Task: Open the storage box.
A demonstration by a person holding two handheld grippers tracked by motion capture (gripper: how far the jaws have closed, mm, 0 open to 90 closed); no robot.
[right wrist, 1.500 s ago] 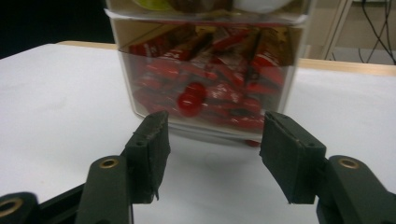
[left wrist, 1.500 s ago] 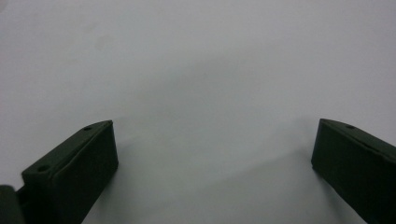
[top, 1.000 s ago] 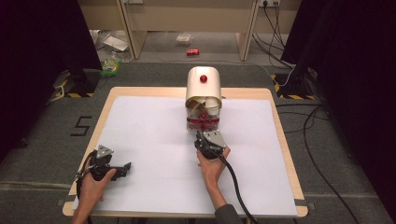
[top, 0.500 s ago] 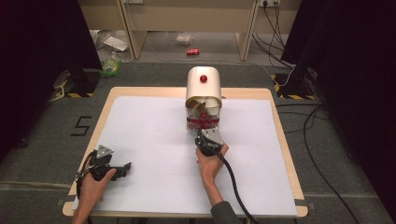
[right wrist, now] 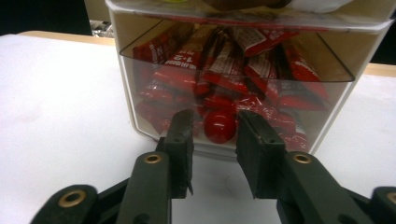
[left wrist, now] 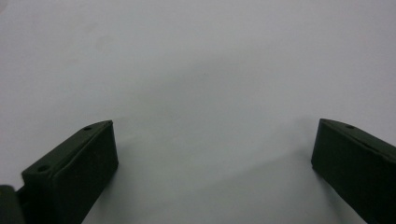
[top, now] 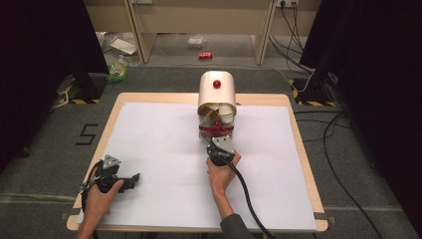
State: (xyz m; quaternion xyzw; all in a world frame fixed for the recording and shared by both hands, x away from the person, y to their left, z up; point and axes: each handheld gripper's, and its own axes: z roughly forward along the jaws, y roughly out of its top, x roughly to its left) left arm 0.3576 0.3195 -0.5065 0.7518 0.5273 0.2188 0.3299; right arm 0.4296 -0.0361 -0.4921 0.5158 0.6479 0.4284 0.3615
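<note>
A cream, round-topped dispenser [top: 217, 94] is set at the far middle of the white-covered table [top: 159, 144], with a red button [top: 217, 83] on its top and a clear drawer [right wrist: 233, 93] at its foot. The drawer is packed with red snack wrappers [right wrist: 261, 74]; white lettering is printed on them, but it is seen at an angle through the plastic and cannot be read.

The right gripper [right wrist: 215, 128] is held level at the front of that drawer, directly on the person's side of the dispenser. A red knob [right wrist: 219, 126] on the drawer front is framed between its two black jaws, which have just been closing. Narrow gaps seem to be left at either side of the knob, so the pads are not clearly pressed on it. In the high view the right gripper [top: 219, 144] is seen just short of the dispenser's base, grasped by the right hand [top: 221, 172].

The left gripper [top: 133, 179] is kept well apart, near the table's near left corner, held by the left hand [top: 102, 194]. Its jaws are spread wide over bare white surface, with nothing between them.
</note>
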